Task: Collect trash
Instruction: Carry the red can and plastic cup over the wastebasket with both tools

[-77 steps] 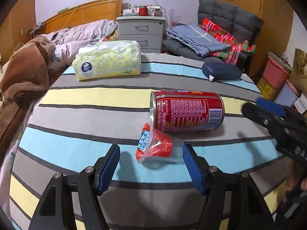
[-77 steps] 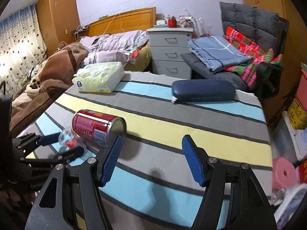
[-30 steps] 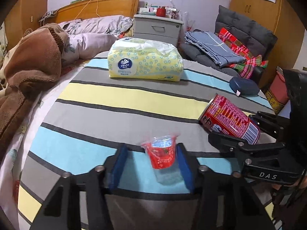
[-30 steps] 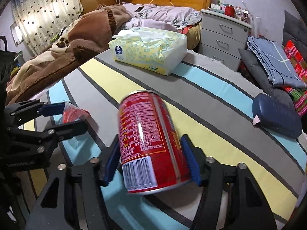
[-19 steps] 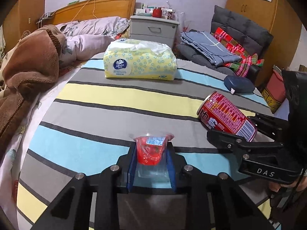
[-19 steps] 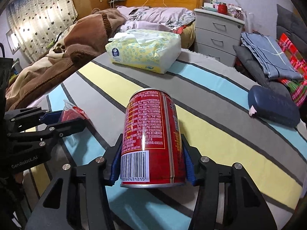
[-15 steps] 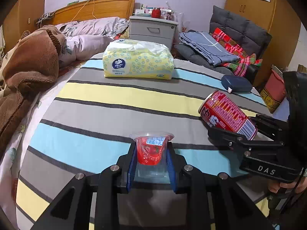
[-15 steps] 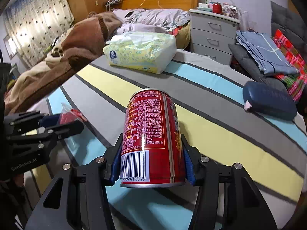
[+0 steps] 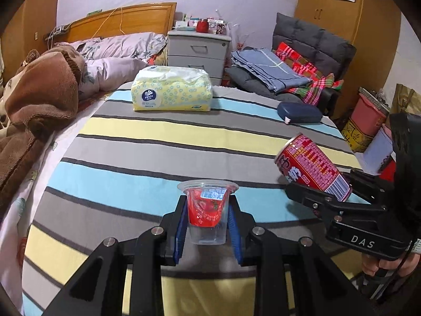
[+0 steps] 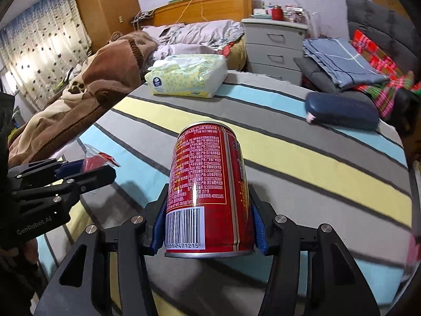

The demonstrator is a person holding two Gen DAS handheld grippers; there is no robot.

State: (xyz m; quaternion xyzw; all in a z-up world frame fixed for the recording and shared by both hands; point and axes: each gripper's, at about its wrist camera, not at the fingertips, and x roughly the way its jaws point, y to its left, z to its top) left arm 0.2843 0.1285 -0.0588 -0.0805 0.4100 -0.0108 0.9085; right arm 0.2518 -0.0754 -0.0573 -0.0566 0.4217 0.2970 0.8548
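1. At the far left lies a brown blanket (image 9: 39, 100), heaped on the bed beside the striped desk (image 9: 163, 134).
2. A yellow tissue pack (image 9: 171, 92) rests on the far part of the desk, near its back edge.
3. The left tongs (image 9: 208, 223) pinch a clear plastic cup (image 9: 208, 210) with a red wrapper inside; blue pads press its two sides, and the cup stands upright with its rim above the fingertips.
4. In the right wrist view the cup (image 10: 94, 162) and left tongs (image 10: 86, 169) appear at the left, held above the blue stripe of the desk (image 10: 302, 158).
5. The right tongs (image 10: 208, 230) pinch a red can (image 10: 210, 197) by its lower body, barcode end nearest the camera, plain top pointing away.
6. In the left wrist view the can (image 9: 313, 172) is tilted, its top leaning left, gripped by the right tongs (image 9: 329, 197) over the desk's right edge. Whether the can touches the cloth cannot be told.
7. A dark blue case (image 9: 300, 112) lies on the far right of the desk, well apart from the can.
8. Behind the desk stands a grey nightstand (image 9: 197, 50), and to the right a dark sofa holds folded blue cloth (image 9: 268, 68) and a red plaid blanket (image 9: 305, 71).
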